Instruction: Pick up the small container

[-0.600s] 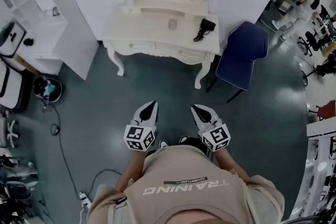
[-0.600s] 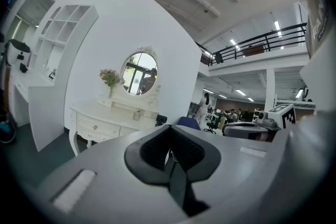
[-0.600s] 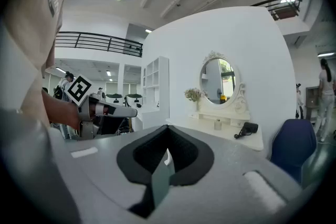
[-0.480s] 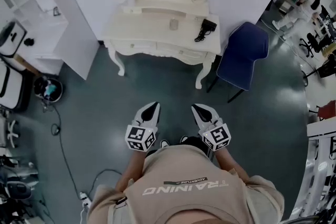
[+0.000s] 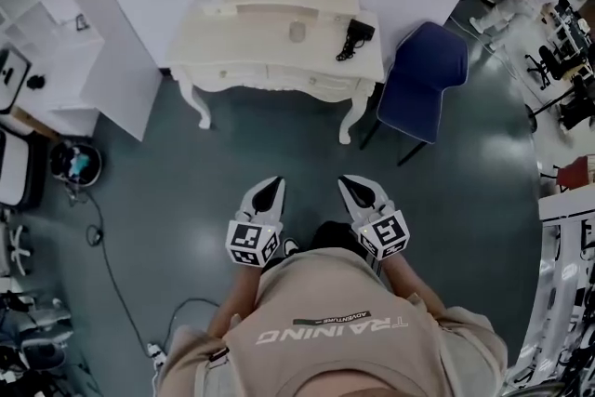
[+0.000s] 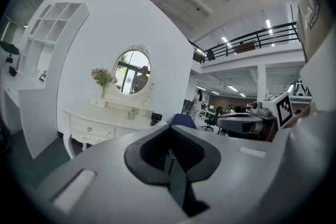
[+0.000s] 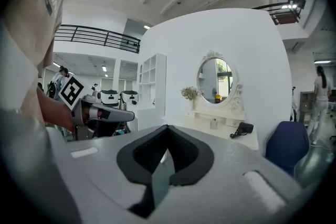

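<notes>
Both the left gripper [image 5: 269, 189] and right gripper [image 5: 353, 190] are closed and empty, held at the person's waist. Across open floor stands the table [image 5: 244, 62]. The small container [image 5: 297, 33] sits upright mid-table near its back edge, straight ahead and probably slightly nearer the left.

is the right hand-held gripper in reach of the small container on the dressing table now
Probably not: the right hand-held gripper is by the person's body, with floor between it and the dressing table holding the small container. Nothing blocks the way; stepping closer should do.
</notes>
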The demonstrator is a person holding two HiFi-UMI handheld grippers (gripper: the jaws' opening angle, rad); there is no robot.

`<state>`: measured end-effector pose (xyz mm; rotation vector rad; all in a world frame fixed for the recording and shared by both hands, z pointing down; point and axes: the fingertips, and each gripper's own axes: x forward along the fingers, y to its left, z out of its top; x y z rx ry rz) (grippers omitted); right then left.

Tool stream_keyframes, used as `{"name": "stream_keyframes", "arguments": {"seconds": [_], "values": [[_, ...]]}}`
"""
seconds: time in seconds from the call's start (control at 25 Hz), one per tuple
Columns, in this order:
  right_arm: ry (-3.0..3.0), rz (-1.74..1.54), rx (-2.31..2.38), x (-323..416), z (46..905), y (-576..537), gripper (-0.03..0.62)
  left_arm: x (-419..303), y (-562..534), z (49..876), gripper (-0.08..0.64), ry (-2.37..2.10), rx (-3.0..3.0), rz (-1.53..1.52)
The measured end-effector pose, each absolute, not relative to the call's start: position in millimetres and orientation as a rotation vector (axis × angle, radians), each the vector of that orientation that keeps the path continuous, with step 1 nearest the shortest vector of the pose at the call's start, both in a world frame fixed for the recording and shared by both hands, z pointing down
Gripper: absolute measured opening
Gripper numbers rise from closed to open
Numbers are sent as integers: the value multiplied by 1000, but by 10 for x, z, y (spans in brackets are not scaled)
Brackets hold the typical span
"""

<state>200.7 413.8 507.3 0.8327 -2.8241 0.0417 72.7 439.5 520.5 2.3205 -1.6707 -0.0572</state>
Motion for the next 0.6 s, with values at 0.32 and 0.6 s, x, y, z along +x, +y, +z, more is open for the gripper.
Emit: {"name": "stream_keyframes", "arguments": {"seconds": [0.32, 0.6], "values": [[-2758, 168, 808, 2078, 5326, 4026, 3, 775, 4233, 5356, 16, -1634, 2270, -86], [-2809, 180, 725, 1701, 5273, 3521, 3, 583, 3840, 5433, 15, -1633, 2194, -9]]}}
